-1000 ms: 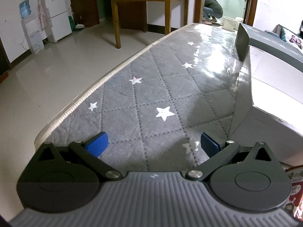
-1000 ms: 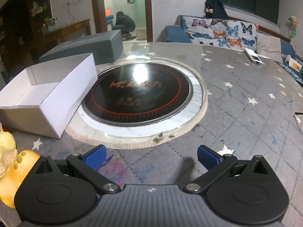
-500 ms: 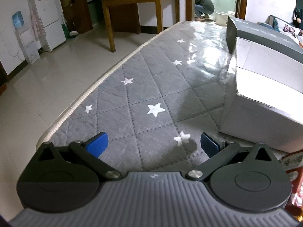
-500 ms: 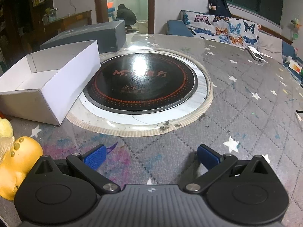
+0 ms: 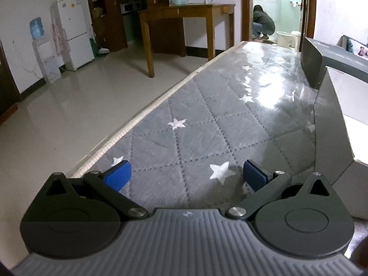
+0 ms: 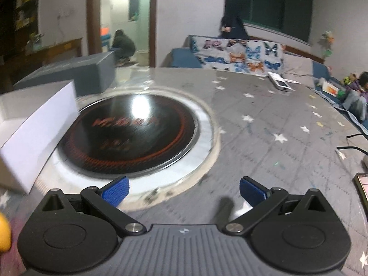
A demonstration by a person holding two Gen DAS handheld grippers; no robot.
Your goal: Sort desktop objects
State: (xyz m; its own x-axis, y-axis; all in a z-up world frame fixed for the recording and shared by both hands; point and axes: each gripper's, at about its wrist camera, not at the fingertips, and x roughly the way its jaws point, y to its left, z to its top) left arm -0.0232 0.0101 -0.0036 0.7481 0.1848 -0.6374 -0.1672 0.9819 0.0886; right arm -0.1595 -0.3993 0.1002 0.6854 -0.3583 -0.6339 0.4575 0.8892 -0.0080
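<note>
Both sets of tongs are wide apart and hold nothing: the left tongs over the grey star table, the right tongs near the black round plate. The yellow toy waits at the left edge, beside the white box. The right view is blurry, so a fast swing could bump the box. The toy showed more a moment ago.

Both wrist cams low, fwd, prob. sharing white box
</note>
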